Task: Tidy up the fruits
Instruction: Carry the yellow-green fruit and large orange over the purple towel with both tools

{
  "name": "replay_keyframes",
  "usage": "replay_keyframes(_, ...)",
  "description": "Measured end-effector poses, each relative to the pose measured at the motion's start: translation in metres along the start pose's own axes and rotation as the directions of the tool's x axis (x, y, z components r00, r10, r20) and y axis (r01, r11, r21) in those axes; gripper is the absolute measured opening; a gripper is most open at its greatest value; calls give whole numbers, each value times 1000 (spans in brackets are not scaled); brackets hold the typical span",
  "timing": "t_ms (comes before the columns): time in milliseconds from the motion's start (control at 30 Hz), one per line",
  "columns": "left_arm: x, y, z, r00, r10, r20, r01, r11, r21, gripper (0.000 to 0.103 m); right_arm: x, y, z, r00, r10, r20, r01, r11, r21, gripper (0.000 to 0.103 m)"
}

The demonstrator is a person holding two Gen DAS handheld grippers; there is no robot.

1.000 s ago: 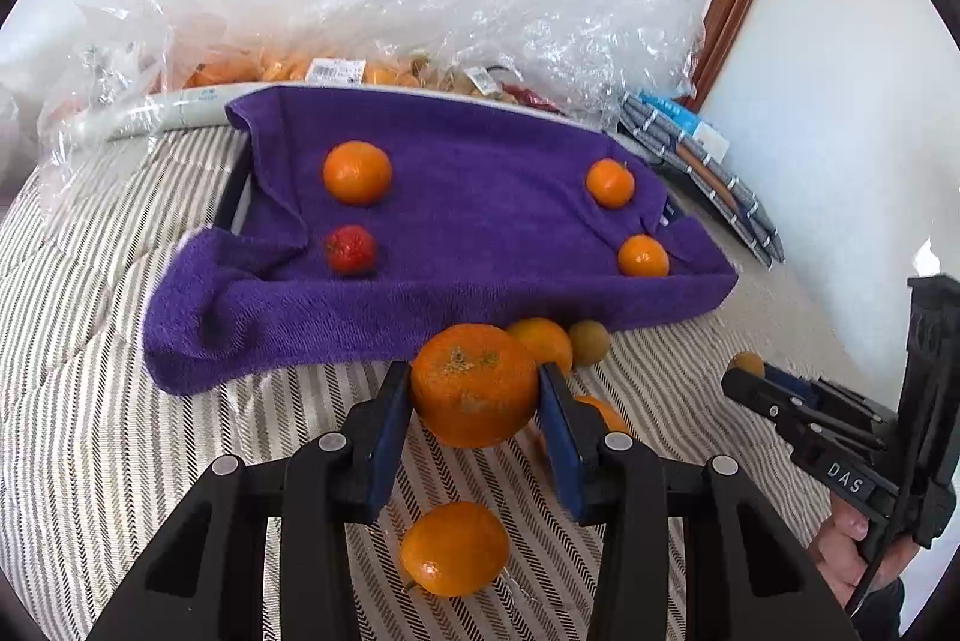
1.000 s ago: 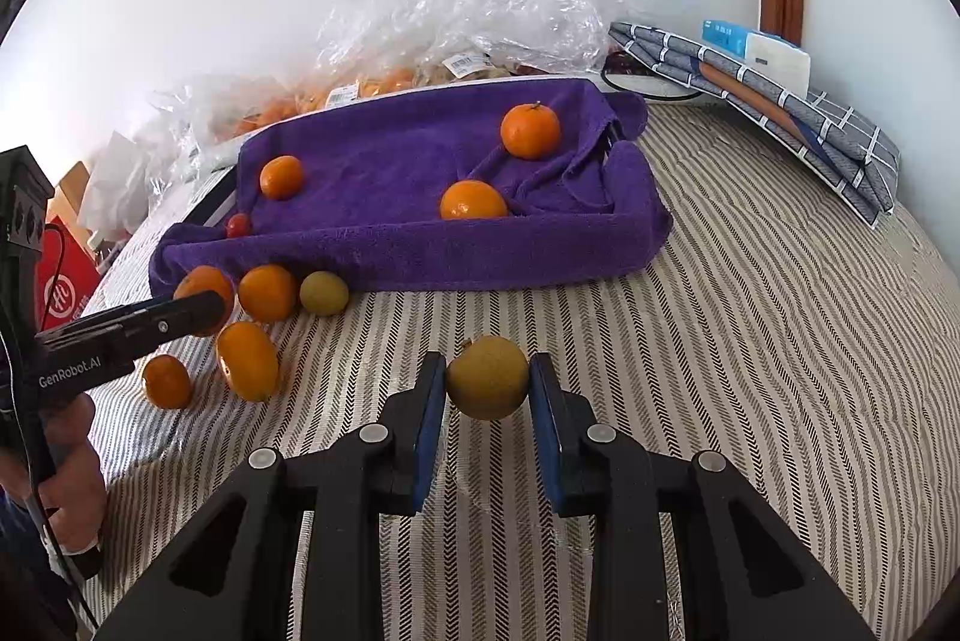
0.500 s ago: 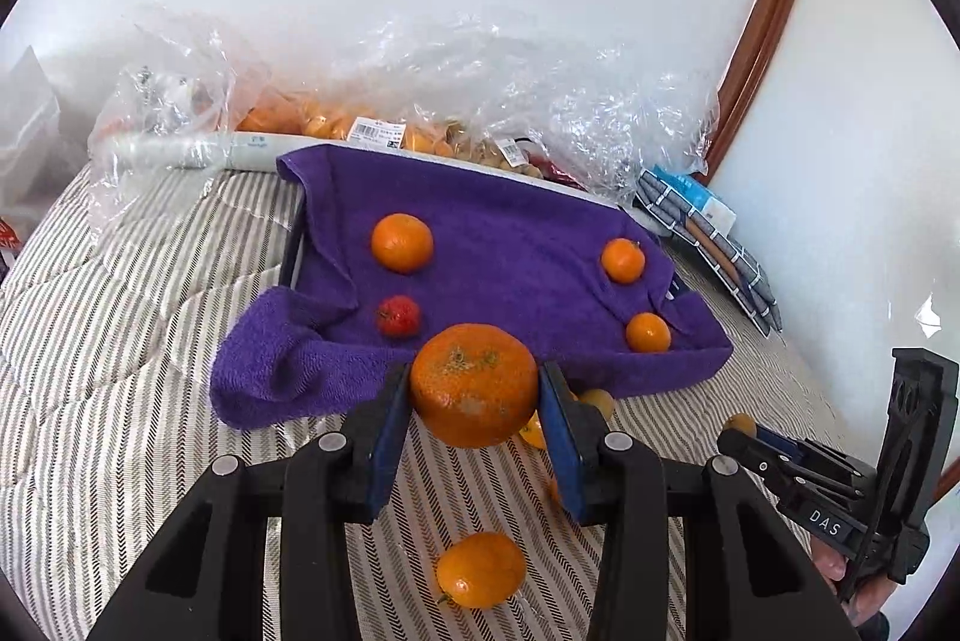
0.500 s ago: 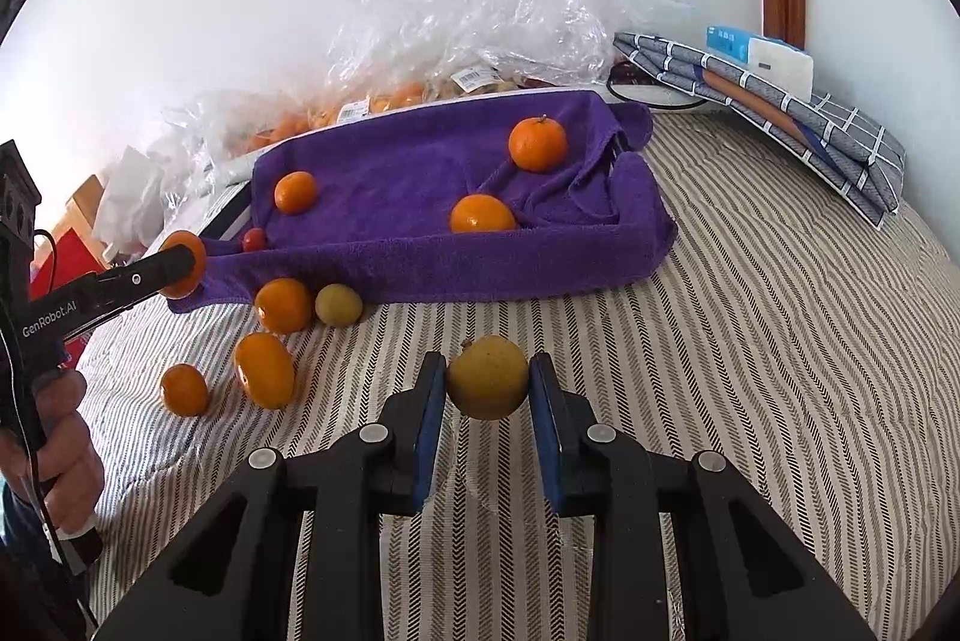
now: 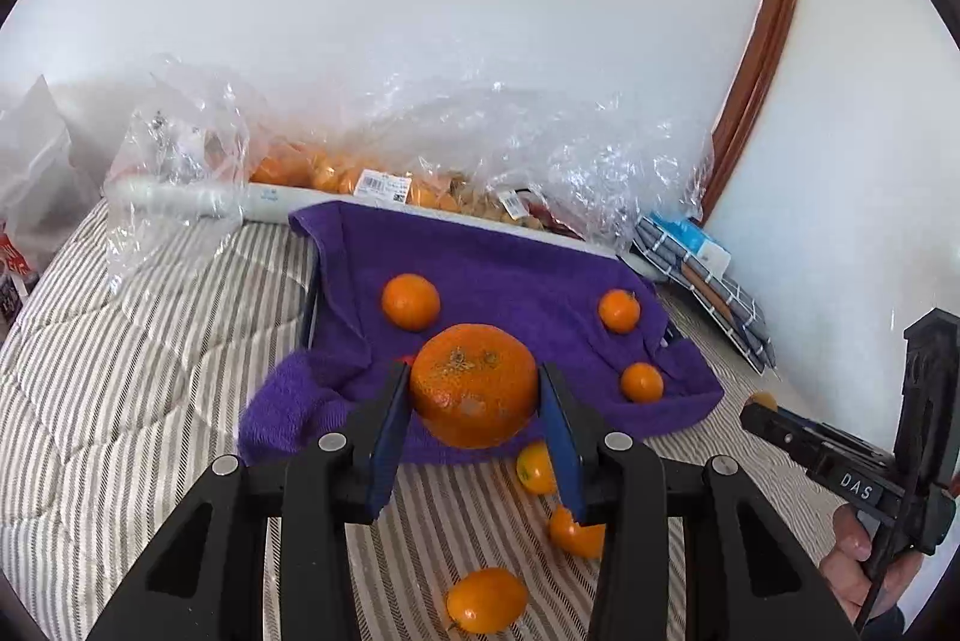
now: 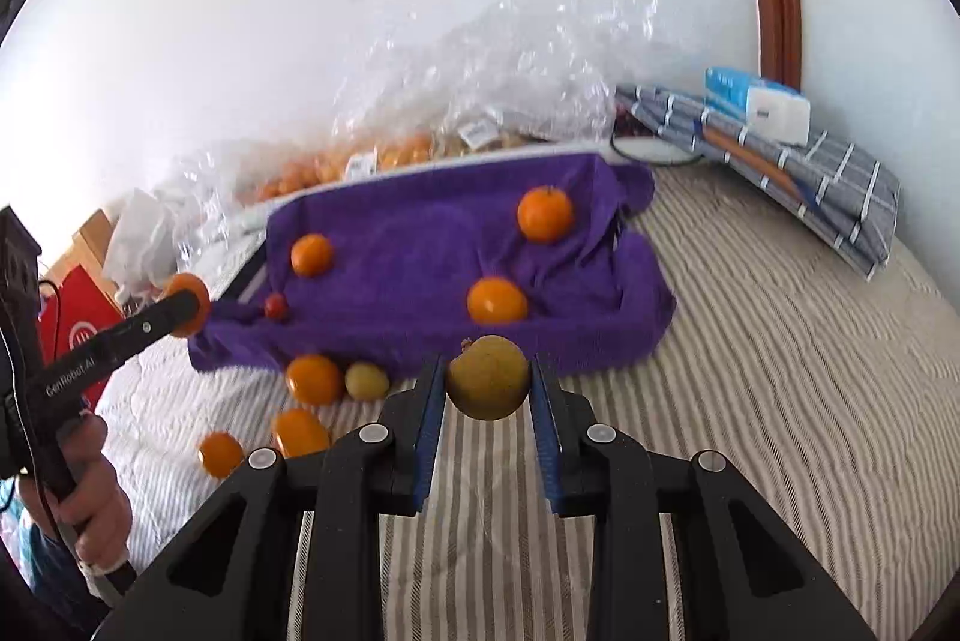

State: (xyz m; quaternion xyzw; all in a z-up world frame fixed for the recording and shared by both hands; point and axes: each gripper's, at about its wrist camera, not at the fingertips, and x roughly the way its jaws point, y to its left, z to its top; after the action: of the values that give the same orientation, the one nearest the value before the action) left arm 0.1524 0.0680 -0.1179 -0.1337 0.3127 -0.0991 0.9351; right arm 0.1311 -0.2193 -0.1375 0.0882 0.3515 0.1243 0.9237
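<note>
Left-wrist view. The left gripper, its blue-padded jaws closed to the width of a fruit, clamps a large round orange with a scarred, dimpled skin. The fruit hangs clear of the striped bedcover. Directly ahead of the jaws, on the far side, lies the purple terry towel draped over a shallow tray; three smaller oranges already rest on it, one at far left and two toward the right edge.

Right-wrist view. The right gripper, closed as narrowly as it goes here, pinches a small round yellow-green fruit. The towel's near edge sits just beyond and slightly left of its jaws. Loose oranges remain on the bedcover to the near left, beside the towel's front fold.

Governing relation: for both held fruits the towel lies forward, with bare cloth in its middle. Being round, neither fruit has a long axis to align. The right gripper appears the nearer to the towel's right half, the left gripper to its left half.
</note>
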Motion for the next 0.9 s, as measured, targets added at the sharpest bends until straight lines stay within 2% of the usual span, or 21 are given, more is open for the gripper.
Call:
replay_keyframes(167,2,-3,21,1000,12,21,-12,1000,-10,40,0,3,30,999,-19,41,19,1000,-19,28)
replay_keyframes(300,13,-7,42,999,32,42,-31,999,-15,40,7,7,52,998,-3,63,4,1000,-20,28)
replay_keyframes(433,32,-4,50,998,38,42,-35,997,-69,40,23,14,72,996,18,88,-16,1000,-23,28)
replay_keyframes(633,54,9,34,997,81,-3,-81,990,-112,40,54,12,64,999,10,51,-8,999,-44,28)
replay_keyframes(800,63,21,31,996,85,-29,-89,982,-165,40,80,-3,51,1000,4,-10,-4,1000,8,28)
replay_keyframes(900,67,21,31,995,94,-42,-99,982,-158,40,79,-7,53,1000,7,8,-7,1000,10,28)
